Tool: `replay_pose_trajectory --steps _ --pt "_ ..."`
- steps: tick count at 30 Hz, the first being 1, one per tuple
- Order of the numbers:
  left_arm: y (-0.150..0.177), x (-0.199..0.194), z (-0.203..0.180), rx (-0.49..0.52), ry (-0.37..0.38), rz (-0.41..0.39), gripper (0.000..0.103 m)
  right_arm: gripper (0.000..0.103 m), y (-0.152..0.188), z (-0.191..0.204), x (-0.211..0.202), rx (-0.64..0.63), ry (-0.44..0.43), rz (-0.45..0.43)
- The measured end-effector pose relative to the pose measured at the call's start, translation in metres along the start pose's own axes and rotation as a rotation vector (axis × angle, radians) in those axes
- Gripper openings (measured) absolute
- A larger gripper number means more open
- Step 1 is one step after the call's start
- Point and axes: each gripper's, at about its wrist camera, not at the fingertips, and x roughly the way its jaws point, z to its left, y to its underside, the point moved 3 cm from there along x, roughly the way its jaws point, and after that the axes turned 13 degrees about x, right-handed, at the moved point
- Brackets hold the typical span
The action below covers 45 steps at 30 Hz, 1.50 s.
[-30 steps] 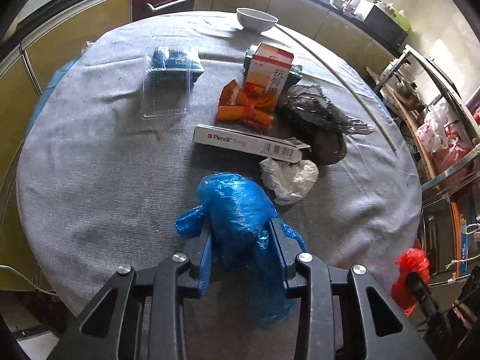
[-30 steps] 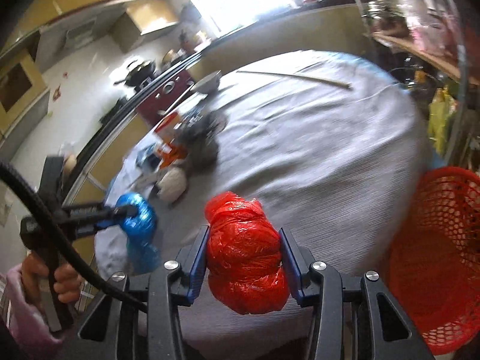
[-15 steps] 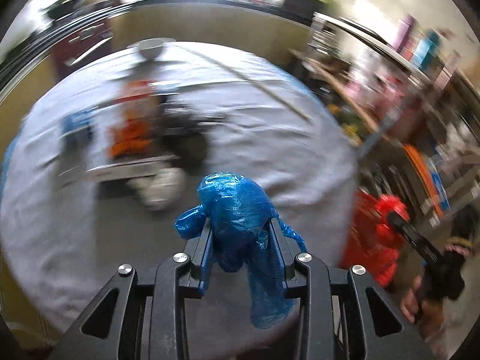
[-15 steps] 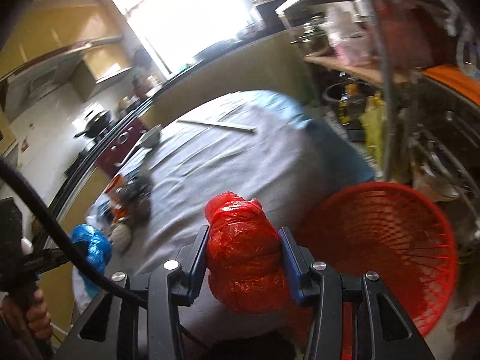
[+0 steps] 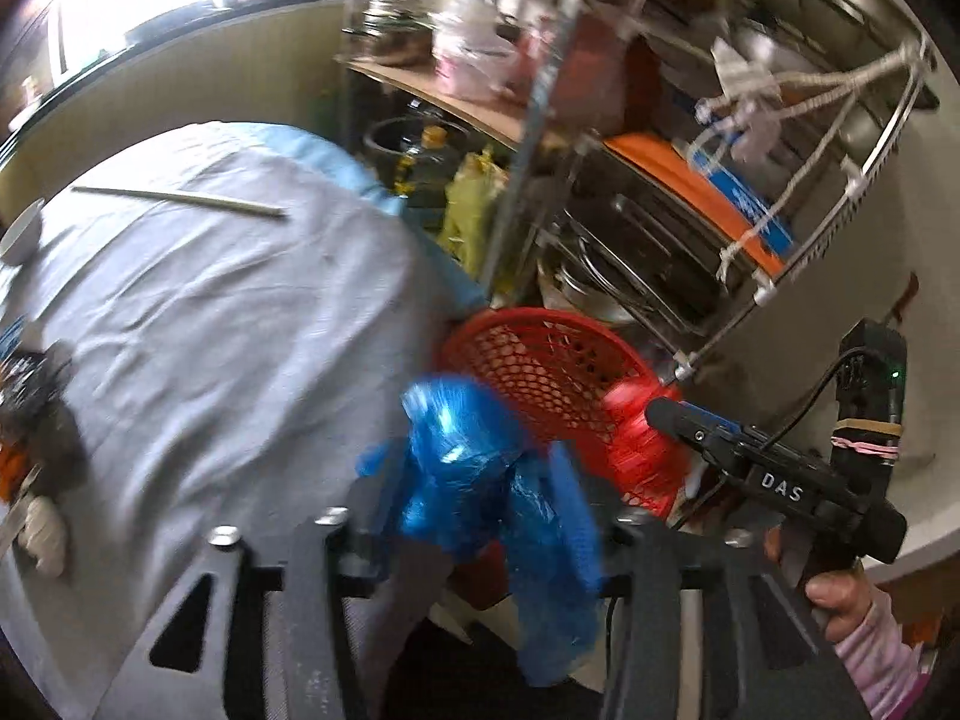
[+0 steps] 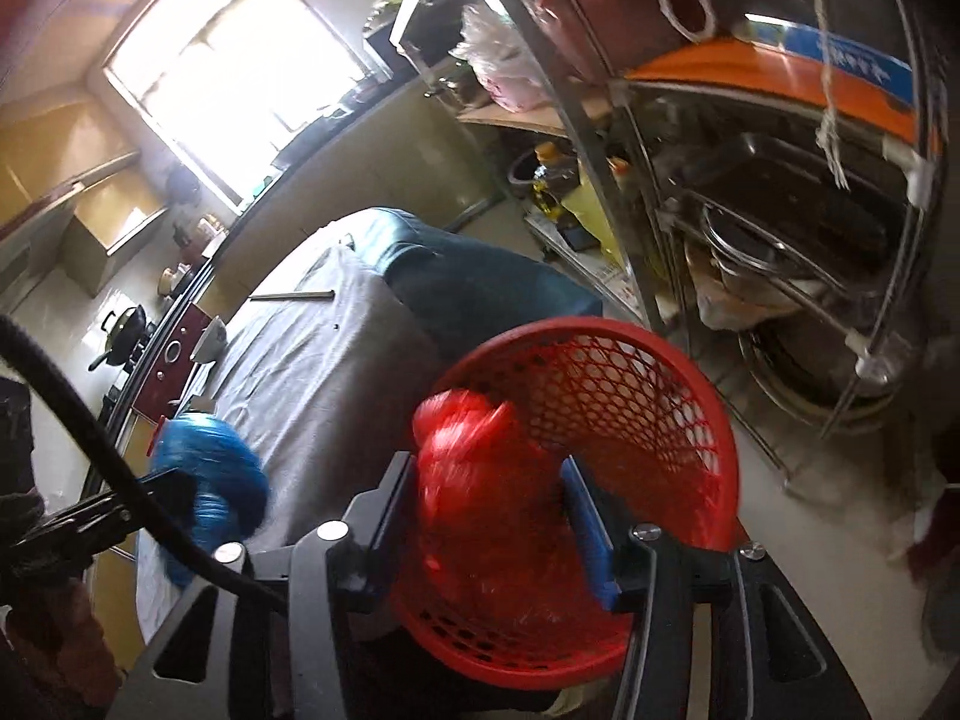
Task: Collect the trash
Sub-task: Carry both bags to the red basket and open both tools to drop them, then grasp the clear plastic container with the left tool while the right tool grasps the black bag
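A crumpled blue plastic bag (image 5: 462, 438) sits blurred between the fingers of my left gripper (image 5: 477, 468), whose jaws are opening and stand wider than the bag's waist. It hangs at the table's edge, just in front of the red mesh basket (image 5: 540, 360). My right gripper (image 6: 489, 468) is over the red mesh basket (image 6: 648, 396). Its jaws are opening too, and a blurred red plastic bag (image 6: 474, 480) slips between them. In the right wrist view the blue bag (image 6: 210, 474) shows at the left.
The round table with its grey cloth (image 5: 210, 330) fills the left. Dark and white trash (image 5: 42, 420) lies at its far left edge, with a thin stick (image 5: 180, 198) and a bowl (image 5: 18, 234) further back. A loaded metal rack (image 5: 660, 210) stands close behind the basket.
Both grippers swung off the table's middle toward the red basket beside it. Their jaws have widened, and the blue and red bags now sit loose between the fingers.
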Motion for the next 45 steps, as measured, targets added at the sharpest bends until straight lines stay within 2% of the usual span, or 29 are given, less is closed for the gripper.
replay_pose_trajectory --steps 2,7,16,23,34,39,45 --pt "-0.002 0.006 -0.006 0.024 -0.029 0.003 0.062 0.059 -0.003 -0.007 -0.002 0.023 0.000 0.003" --pt "0.010 0.008 0.001 0.033 -0.061 0.018 0.062 0.061 -0.009 -0.013 -0.008 0.040 -0.011 -0.023" --pt "0.062 -0.027 0.054 -0.117 -0.123 0.011 0.062 0.061 0.003 0.021 0.005 -0.024 -0.039 0.002" --pt "0.124 -0.074 0.116 -0.297 -0.214 -0.025 0.064 0.061 0.025 0.078 0.024 -0.132 -0.066 0.053" --pt "0.228 -0.152 0.228 -0.619 -0.464 -0.078 0.066 0.061 0.070 0.176 0.060 -0.303 -0.145 0.172" --pt "0.254 -0.177 0.271 -0.733 -0.548 -0.097 0.070 0.061 0.089 0.226 0.075 -0.394 -0.187 0.219" --pt "0.253 -0.177 0.311 -0.800 -0.549 -0.105 0.072 0.061 0.106 0.275 0.103 -0.482 -0.217 0.263"
